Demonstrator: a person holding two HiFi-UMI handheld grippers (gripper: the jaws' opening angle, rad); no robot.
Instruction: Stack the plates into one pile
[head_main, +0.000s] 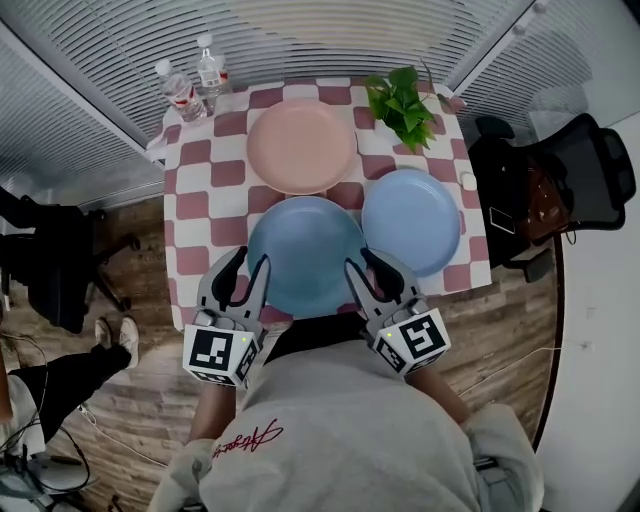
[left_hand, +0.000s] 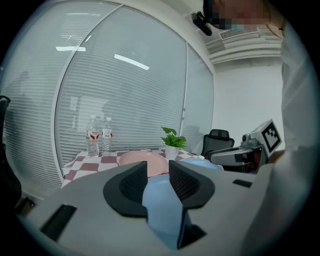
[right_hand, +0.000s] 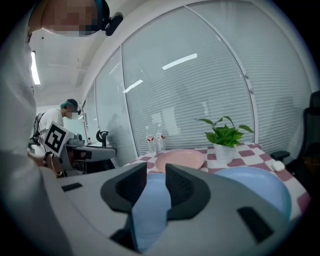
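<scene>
Three plates lie on the checkered table (head_main: 205, 190): a pink plate (head_main: 300, 146) at the far side, a blue plate (head_main: 305, 255) at the near edge and a second blue plate (head_main: 411, 220) to its right. My left gripper (head_main: 250, 258) hovers over the near blue plate's left rim, open and empty. My right gripper (head_main: 362, 262) is over the same plate's right rim, also open and empty. In the left gripper view the near blue plate (left_hand: 160, 200) shows through the gap of the gripper (left_hand: 158, 172). The right gripper view shows it (right_hand: 152, 200) between the jaws of the gripper (right_hand: 156, 175).
Two water bottles (head_main: 182, 92) stand at the table's far left corner, a potted plant (head_main: 403, 103) at the far right. A small white object (head_main: 468, 181) lies by the right edge. A black office chair (head_main: 560, 185) stands right of the table, another person's legs (head_main: 70, 370) at left.
</scene>
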